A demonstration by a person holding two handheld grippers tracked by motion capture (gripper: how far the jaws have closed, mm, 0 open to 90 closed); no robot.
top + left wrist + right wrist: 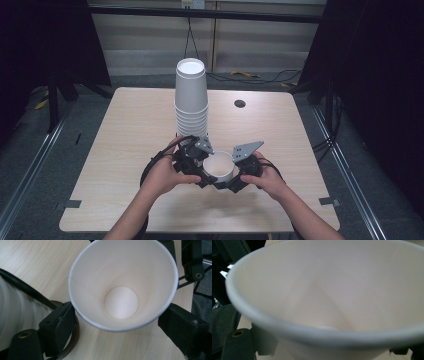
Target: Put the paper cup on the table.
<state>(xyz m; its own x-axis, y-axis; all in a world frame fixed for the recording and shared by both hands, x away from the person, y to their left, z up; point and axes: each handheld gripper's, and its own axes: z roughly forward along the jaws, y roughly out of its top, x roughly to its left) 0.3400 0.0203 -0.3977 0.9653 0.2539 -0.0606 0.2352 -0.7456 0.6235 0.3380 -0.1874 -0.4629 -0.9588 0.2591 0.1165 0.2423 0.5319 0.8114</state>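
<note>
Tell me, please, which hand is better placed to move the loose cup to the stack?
Probably the left: the left claw straddles the loose cup, and the stack stands just behind that hand. The right claw sits on the cup's far side.

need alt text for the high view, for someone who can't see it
A person's two hands hold the left gripper and right gripper on either side of an upright white paper cup near the front of a pale wooden table. Just behind the cup stands a tall stack of upside-down white cups.
</note>
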